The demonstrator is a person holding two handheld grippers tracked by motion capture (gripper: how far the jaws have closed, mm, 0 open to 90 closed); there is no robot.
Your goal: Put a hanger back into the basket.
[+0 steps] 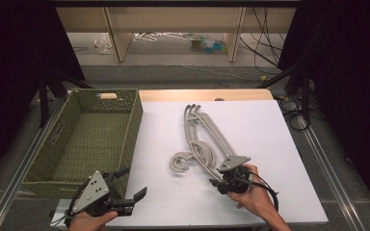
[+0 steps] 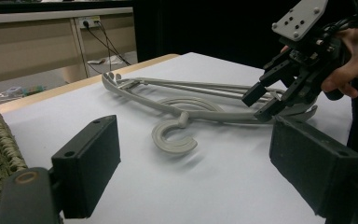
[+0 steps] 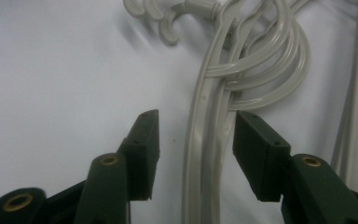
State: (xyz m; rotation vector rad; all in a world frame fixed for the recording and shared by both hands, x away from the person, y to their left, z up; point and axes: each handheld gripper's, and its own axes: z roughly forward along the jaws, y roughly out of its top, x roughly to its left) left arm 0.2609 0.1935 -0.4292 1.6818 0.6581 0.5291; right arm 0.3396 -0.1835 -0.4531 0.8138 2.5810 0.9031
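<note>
Hangers [image 1: 207, 139]: smooth grey plastic, slight sheen. Basket [image 1: 135, 120]: rough woven fibre, matt olive. Table cover [image 1: 270, 144]: matt white paper.

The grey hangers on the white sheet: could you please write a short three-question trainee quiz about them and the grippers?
1. True or false: the right gripper has a hanger arm between its jaws, and the pads do not yet press on it.
2. Which side of the hangers does the green woven basket sit on in the high view: A left, B right, C behind?
3. What does the left gripper hold?

Key
1. True; gaps show beside both pads.
2. A.
3. Nothing; its jaws stand open over the white sheet.
</note>
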